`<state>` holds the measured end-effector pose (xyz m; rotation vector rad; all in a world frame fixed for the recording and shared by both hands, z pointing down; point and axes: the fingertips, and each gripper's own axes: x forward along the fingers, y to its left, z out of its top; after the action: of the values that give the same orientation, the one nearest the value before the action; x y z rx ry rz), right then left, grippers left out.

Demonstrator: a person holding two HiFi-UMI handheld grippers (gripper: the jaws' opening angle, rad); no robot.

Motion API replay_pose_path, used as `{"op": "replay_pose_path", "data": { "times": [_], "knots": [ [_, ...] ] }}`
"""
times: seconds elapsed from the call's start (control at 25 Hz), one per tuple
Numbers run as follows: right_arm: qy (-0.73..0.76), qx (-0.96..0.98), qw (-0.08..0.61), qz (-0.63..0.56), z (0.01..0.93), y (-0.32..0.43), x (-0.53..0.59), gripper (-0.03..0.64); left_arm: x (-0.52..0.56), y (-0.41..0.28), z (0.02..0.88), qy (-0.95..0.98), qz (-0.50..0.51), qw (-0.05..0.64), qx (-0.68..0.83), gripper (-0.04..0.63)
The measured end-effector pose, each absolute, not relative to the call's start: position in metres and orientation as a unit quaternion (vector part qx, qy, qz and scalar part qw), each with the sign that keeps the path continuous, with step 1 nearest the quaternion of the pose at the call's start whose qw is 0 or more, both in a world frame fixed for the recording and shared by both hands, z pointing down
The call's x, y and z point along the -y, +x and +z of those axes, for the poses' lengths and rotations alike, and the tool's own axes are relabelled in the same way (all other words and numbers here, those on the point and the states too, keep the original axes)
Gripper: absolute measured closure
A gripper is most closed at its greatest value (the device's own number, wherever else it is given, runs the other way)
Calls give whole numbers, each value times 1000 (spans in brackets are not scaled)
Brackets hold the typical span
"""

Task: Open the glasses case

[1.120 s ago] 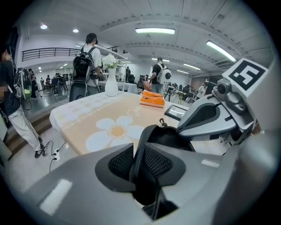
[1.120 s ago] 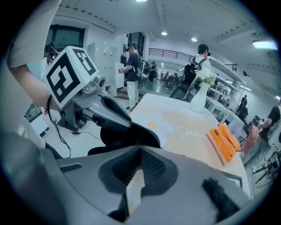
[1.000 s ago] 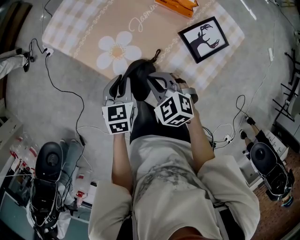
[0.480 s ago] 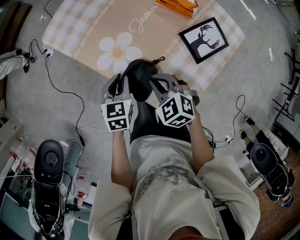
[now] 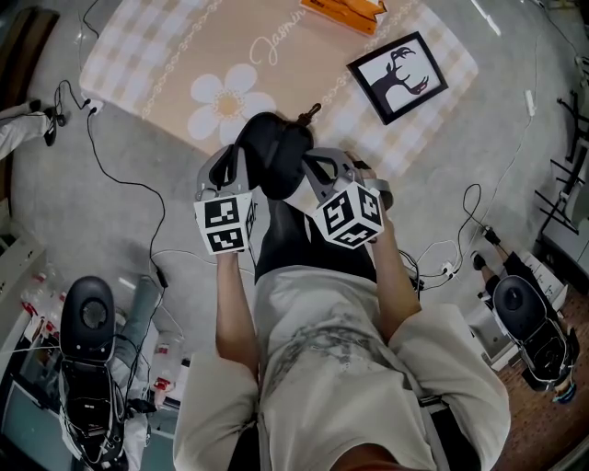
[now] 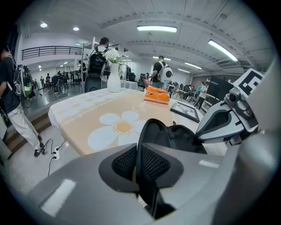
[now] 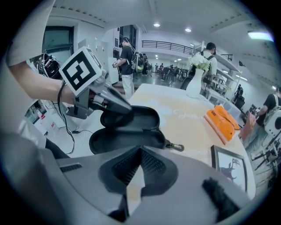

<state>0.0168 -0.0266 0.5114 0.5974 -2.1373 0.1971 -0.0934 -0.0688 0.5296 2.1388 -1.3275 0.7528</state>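
Head view: two grippers, one case. The left gripper, its jaws just closing, pinches the rim of the open black case at the table's near edge. The right gripper is beside the case, jaws together and empty. Beyond are one framed picture and one orange box, cut off at the top. One vase shows only in the left gripper view.

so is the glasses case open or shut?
Open: right gripper view shows the glasses case with both shells spread apart, interior showing.
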Motion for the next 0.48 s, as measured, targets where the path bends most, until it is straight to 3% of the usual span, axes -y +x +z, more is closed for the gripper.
{"op": "replay_pose_path", "data": {
  "times": [0.48],
  "knots": [
    [254,861,434,75,513,17,27,600,69,-92,527,791,257,248,497,543]
  ]
}}
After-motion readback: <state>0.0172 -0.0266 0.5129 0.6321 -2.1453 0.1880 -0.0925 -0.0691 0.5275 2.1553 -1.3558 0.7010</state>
